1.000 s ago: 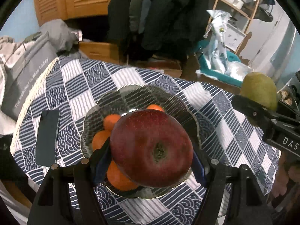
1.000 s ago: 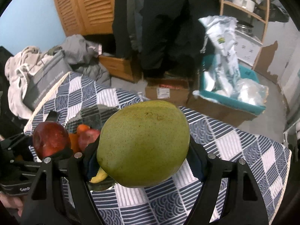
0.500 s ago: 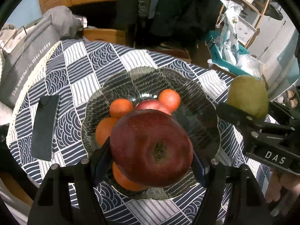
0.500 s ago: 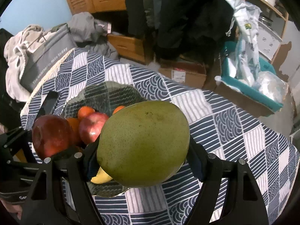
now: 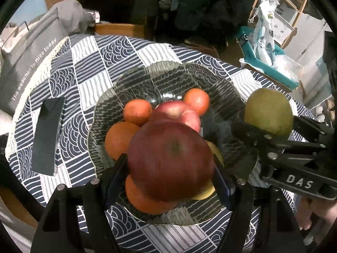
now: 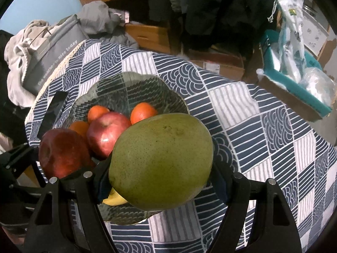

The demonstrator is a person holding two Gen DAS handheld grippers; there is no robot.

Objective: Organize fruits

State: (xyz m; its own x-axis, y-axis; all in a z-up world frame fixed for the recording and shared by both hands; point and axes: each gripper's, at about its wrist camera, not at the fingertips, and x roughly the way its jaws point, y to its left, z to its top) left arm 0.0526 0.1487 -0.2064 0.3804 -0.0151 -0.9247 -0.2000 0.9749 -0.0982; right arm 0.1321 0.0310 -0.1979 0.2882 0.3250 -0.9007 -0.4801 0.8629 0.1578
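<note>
Two grippers hang over a glass bowl (image 5: 134, 80) on a table under a blue-and-white patterned cloth (image 6: 263, 113), each clamped on a fruit. Left gripper (image 5: 168, 168) has its jaws set wide around a dark red apple (image 5: 170, 160), above the oranges (image 5: 137, 111) and a second apple (image 5: 179, 111) in the bowl. Right gripper (image 6: 160, 177) grips a green mango (image 6: 162, 162), jaws wide, at the bowl's right rim; a dark phone (image 5: 48, 135) lies left of the bowl.

dark red apple (image 5: 170, 160) above glass bowl (image 5: 134, 78) | green mango (image 6: 161, 162) over bowl rim | oranges (image 5: 137, 111), red apple (image 5: 175, 113) inside
</note>
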